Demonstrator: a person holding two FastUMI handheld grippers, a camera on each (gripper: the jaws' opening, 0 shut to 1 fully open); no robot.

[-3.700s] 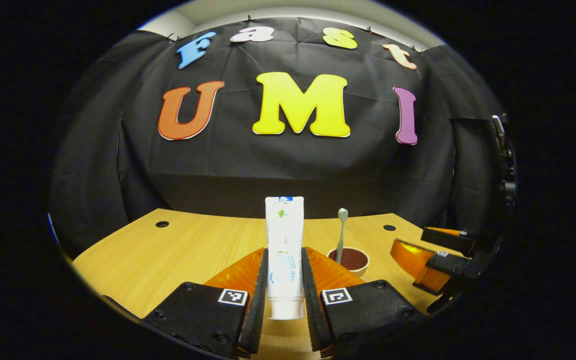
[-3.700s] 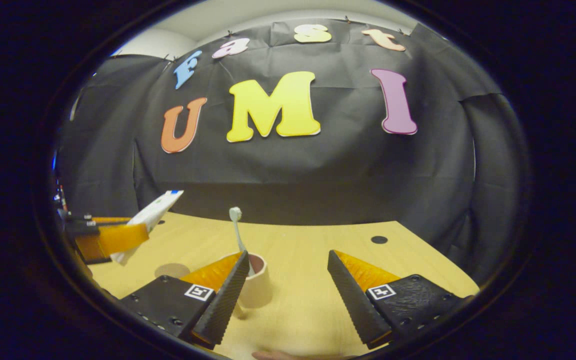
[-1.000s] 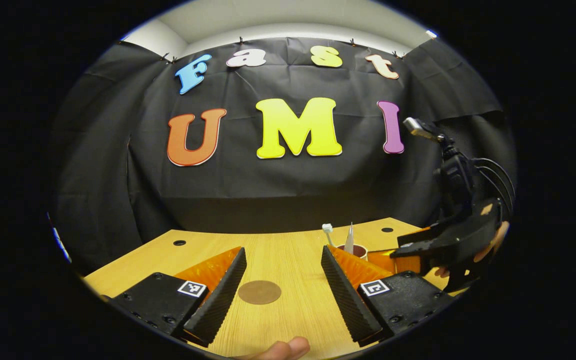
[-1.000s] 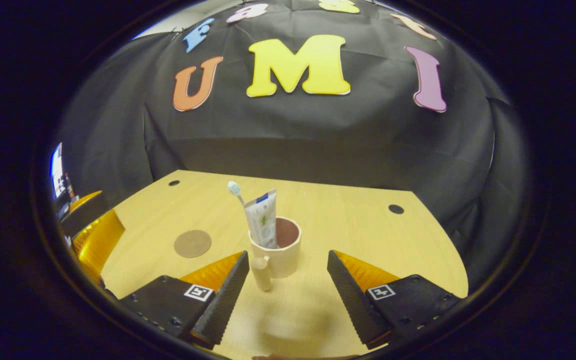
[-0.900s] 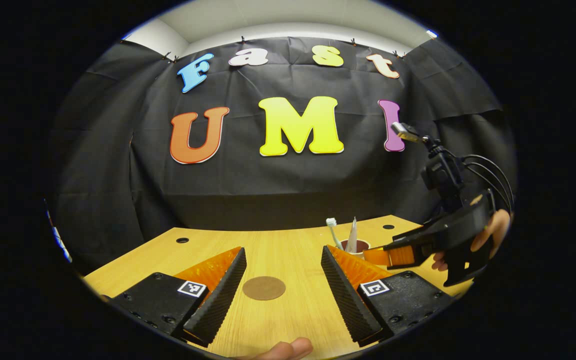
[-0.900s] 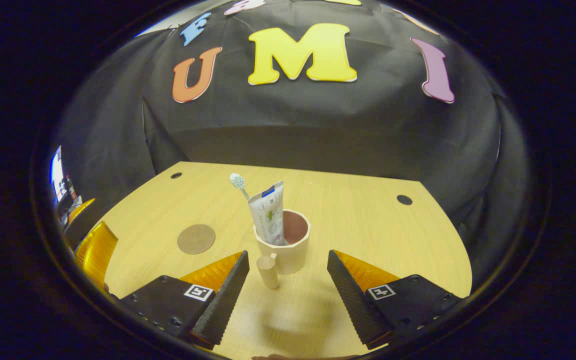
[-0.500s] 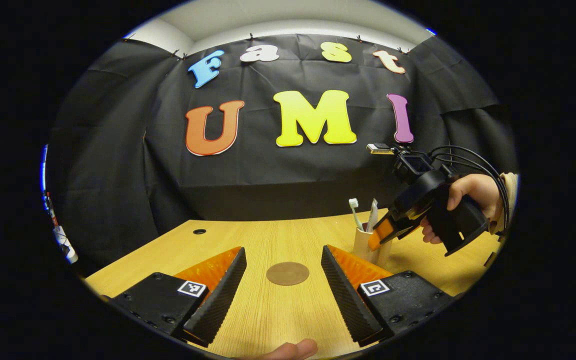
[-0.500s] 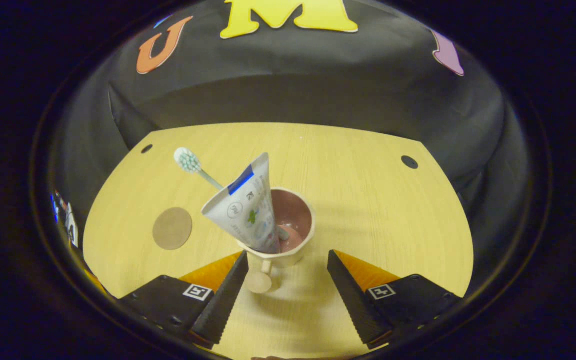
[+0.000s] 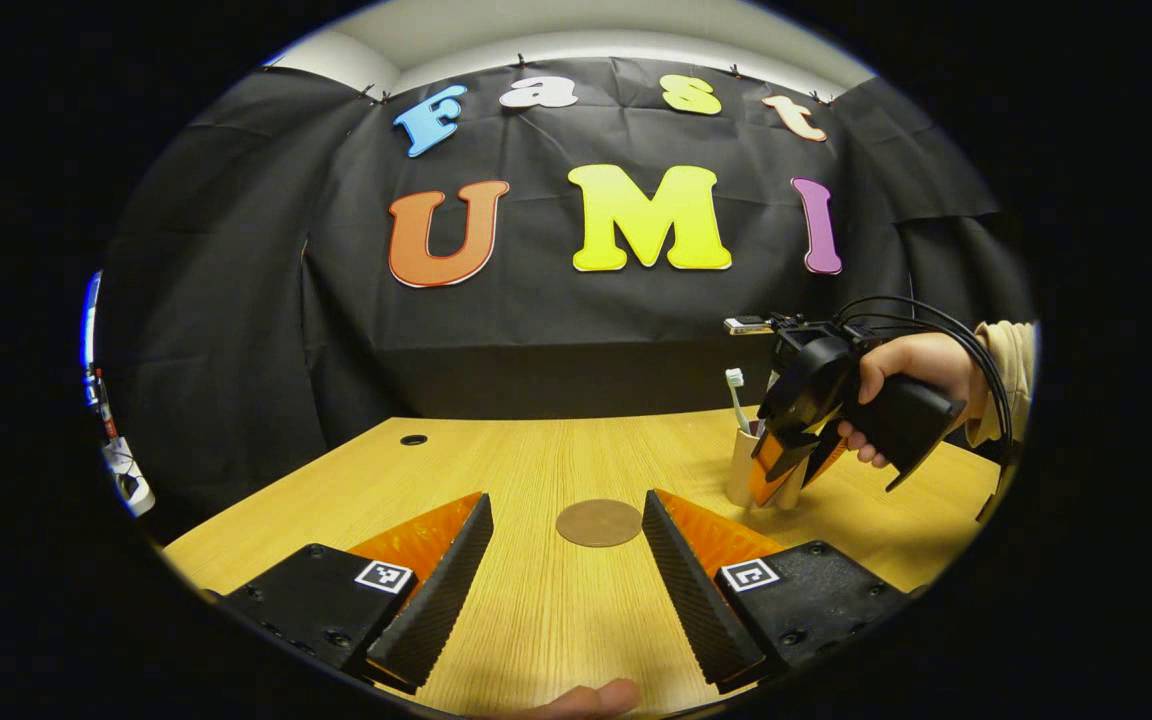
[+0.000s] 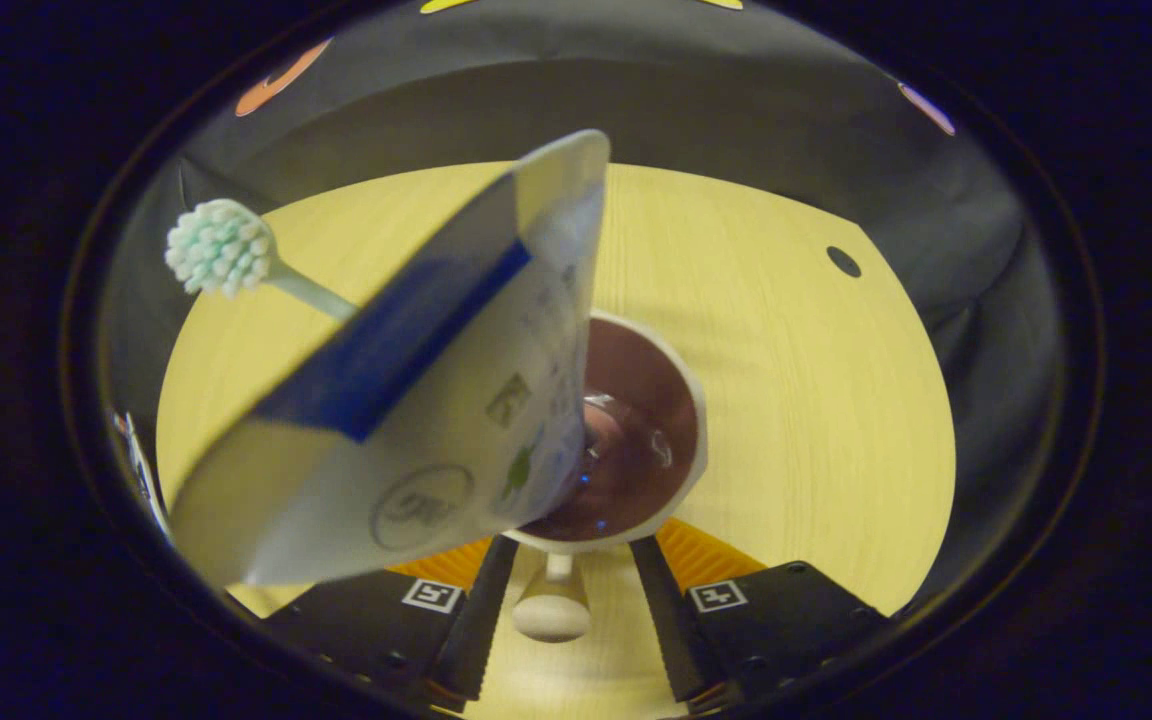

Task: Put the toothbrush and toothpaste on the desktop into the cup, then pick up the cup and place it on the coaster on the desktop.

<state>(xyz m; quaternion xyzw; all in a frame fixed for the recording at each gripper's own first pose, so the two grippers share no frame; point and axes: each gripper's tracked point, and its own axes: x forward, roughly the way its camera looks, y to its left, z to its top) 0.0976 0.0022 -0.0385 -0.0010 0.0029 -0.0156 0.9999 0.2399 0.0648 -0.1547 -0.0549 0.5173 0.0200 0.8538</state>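
Two items, toothbrush point(image 10: 221, 250) and toothpaste point(image 10: 416, 400), stand in the cup point(image 10: 681, 400). The right gripper point(image 10: 564, 590) straddles the cup handle; whether it grips is unclear. Left gripper point(image 9: 566, 570) is open; the coaster point(image 9: 598, 522) at its 12 o'clock awaits the cup.

Black cloth point(image 9: 536, 330) drapes the wall behind a light wooden desk point(image 9: 536, 620); a pale ceiling point(image 9: 586, 25) shows above.

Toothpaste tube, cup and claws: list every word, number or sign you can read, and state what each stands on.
Toothpaste tube: blue band, round emblem and small print, all too blurred to read.
Square tags on the right claw: black-and-white code patterns, no words.
Square tags on the left claw: the same, no words.
Cup: no writing seen.
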